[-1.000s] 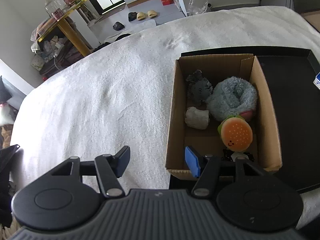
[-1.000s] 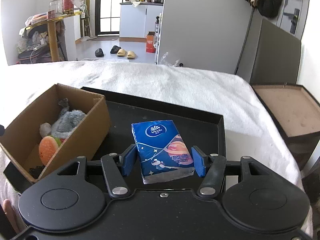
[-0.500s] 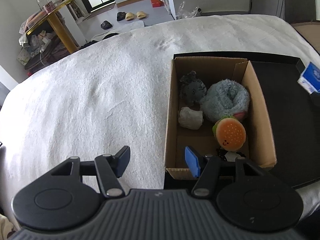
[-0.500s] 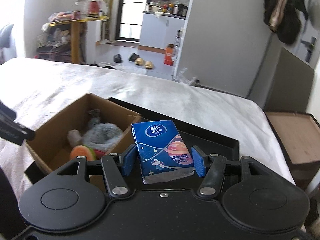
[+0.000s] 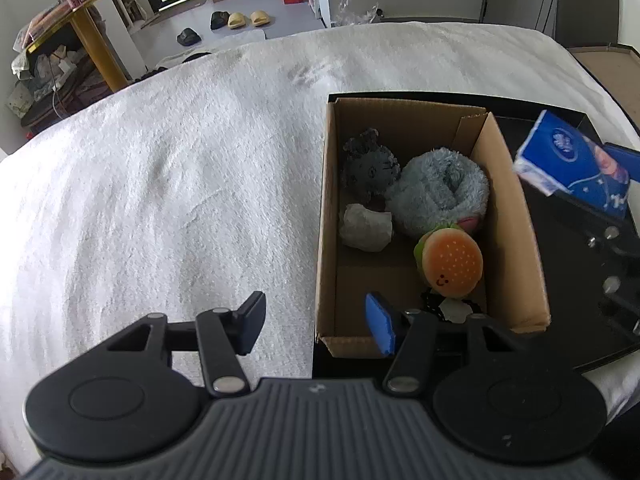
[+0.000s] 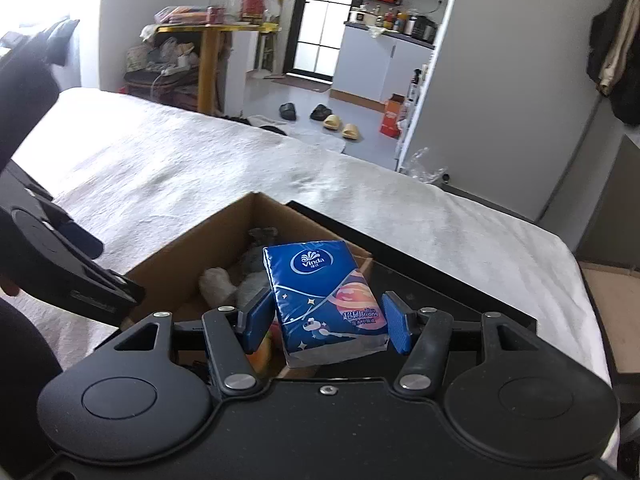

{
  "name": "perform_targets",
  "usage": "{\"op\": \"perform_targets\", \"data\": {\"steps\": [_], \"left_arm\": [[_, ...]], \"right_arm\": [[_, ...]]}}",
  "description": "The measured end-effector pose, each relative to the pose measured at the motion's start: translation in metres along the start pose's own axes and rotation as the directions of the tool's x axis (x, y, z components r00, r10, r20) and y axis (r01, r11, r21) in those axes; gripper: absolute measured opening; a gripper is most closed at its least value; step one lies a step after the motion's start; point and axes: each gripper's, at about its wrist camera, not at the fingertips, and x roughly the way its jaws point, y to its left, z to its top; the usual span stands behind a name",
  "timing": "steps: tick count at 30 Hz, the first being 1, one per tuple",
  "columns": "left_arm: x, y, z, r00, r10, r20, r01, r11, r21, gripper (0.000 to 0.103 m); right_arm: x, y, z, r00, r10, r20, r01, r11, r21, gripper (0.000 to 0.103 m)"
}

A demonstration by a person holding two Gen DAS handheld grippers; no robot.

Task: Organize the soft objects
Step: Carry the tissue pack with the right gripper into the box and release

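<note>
Right wrist view: the right claw [image 6: 327, 322] pinches a blue tissue pack [image 6: 325, 300] between its two blue pads, the pack sitting centre frame and tilted, its white-logo end pointing away from the camera. Behind and to the lower left of the pack lies the open cardboard box [image 6: 182, 258], resting in a black tray [image 6: 460, 300] on the white bed [image 6: 160, 168]. At the left edge, the left claw's black body shows (partly blown out by window light).

Left wrist view: the left claw [image 5: 316, 322] is spread wide and holds nothing, hanging over the box's near left corner at lower centre. Inside the box are a burger plush [image 5: 450, 262], a fluffy grey-blue plush [image 5: 438, 192], a dark grey plush [image 5: 370, 166] and a whitish crumpled lump [image 5: 364, 227]. The tissue pack hangs at the right edge, just beyond the box's right wall.
</note>
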Motion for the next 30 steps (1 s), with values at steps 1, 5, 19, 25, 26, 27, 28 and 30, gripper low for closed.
{"op": "perform_targets", "data": {"steps": [1,5,19,25,26,27,28,30], "left_arm": [[0.001,0.001,0.0,1.0,-0.004,-0.004,0.004,1.0,-0.002,0.053],[0.007,0.004,0.001,1.0,-0.02,-0.023,0.019,1.0,-0.014,0.047],[0.025,0.017,0.002,0.992,-0.086,-0.093,0.077,0.993,-0.093,0.006],[0.025,0.021,0.0,0.991,-0.105,-0.082,0.096,0.989,-0.117,0.006],[0.025,0.021,0.0,0.991,-0.108,-0.08,0.098,0.988,-0.12,0.006],[0.025,0.021,0.0,0.991,-0.11,-0.079,0.099,0.988,-0.122,0.006],[0.026,0.022,0.0,0.991,-0.112,-0.078,0.101,0.987,-0.123,0.007],[0.026,0.024,-0.001,0.99,-0.117,-0.075,0.106,0.985,-0.133,0.007]], "right_arm": [[0.001,0.003,0.001,1.0,0.004,-0.001,-0.005,1.0,-0.008,0.057],[0.006,0.014,0.005,1.0,0.029,-0.004,-0.029,0.999,-0.03,0.057],[0.021,0.036,0.007,0.995,0.094,-0.039,-0.096,0.993,-0.07,0.058],[0.027,0.043,0.008,0.993,0.111,-0.048,-0.114,0.991,-0.073,0.058],[0.028,0.043,0.008,0.992,0.113,-0.048,-0.116,0.991,-0.069,0.058],[0.029,0.043,0.01,0.992,0.115,-0.048,-0.118,0.991,-0.064,0.058],[0.029,0.043,0.011,0.992,0.12,-0.044,-0.122,0.991,-0.056,0.058],[0.033,0.042,0.013,0.991,0.128,-0.04,-0.129,0.991,-0.046,0.061]]}}
